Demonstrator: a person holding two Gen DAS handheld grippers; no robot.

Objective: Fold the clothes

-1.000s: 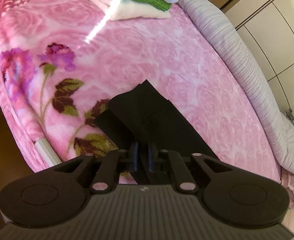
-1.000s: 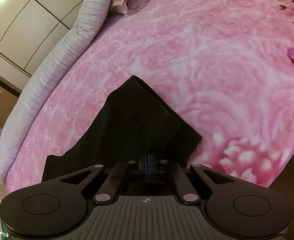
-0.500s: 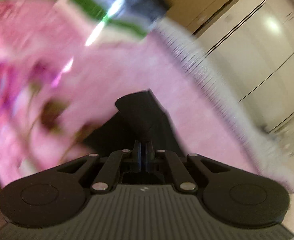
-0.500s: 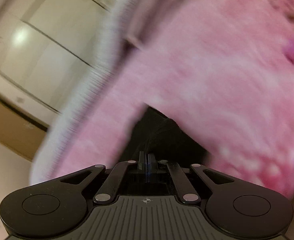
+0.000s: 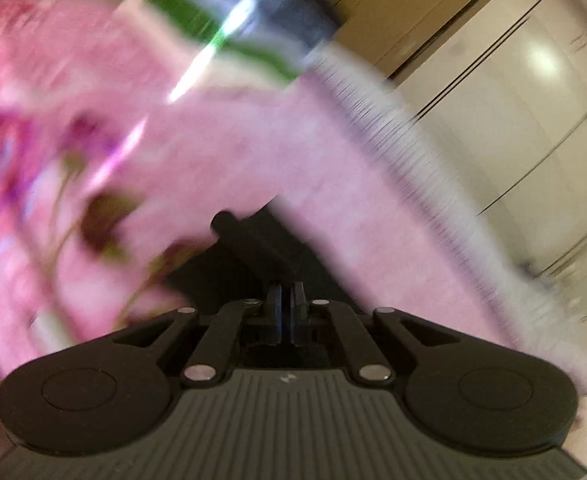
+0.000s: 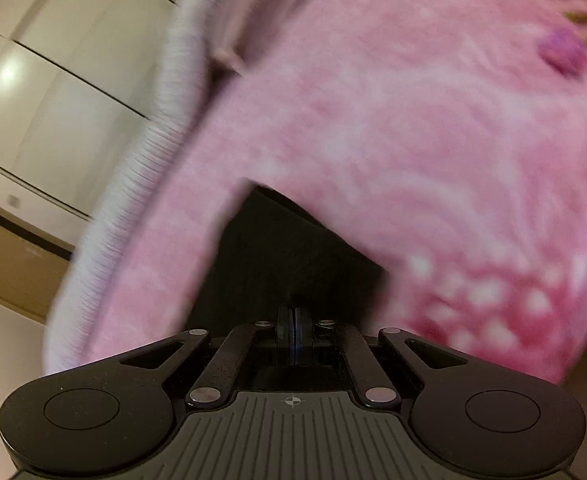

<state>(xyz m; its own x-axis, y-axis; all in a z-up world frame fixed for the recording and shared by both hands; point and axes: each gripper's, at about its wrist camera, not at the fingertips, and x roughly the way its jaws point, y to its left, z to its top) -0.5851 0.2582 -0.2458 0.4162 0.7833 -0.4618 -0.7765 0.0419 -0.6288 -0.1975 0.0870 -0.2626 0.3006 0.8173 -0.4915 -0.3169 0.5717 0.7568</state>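
Observation:
Both views are smeared by motion. A black garment (image 5: 261,248) hangs in front of my left gripper (image 5: 285,300), whose fingers are shut on its near edge. The same black garment (image 6: 289,256) fills the space ahead of my right gripper (image 6: 294,322), which is also shut on the cloth. The garment is raised off the pink floral blanket (image 5: 221,148) that covers the bed (image 6: 413,128). How the cloth is folded cannot be made out through the blur.
A pile of folded clothes (image 5: 237,28), green, white and dark, lies at the far end of the bed. A grey ribbed bolster (image 5: 405,148) runs along the bed's far side (image 6: 141,160). White wardrobe doors (image 5: 525,92) stand behind it (image 6: 53,92).
Both grippers have lifted and swung with the black garment still held; the views tipped up toward the wardrobe and blurred. The garment has left the blanket surface.

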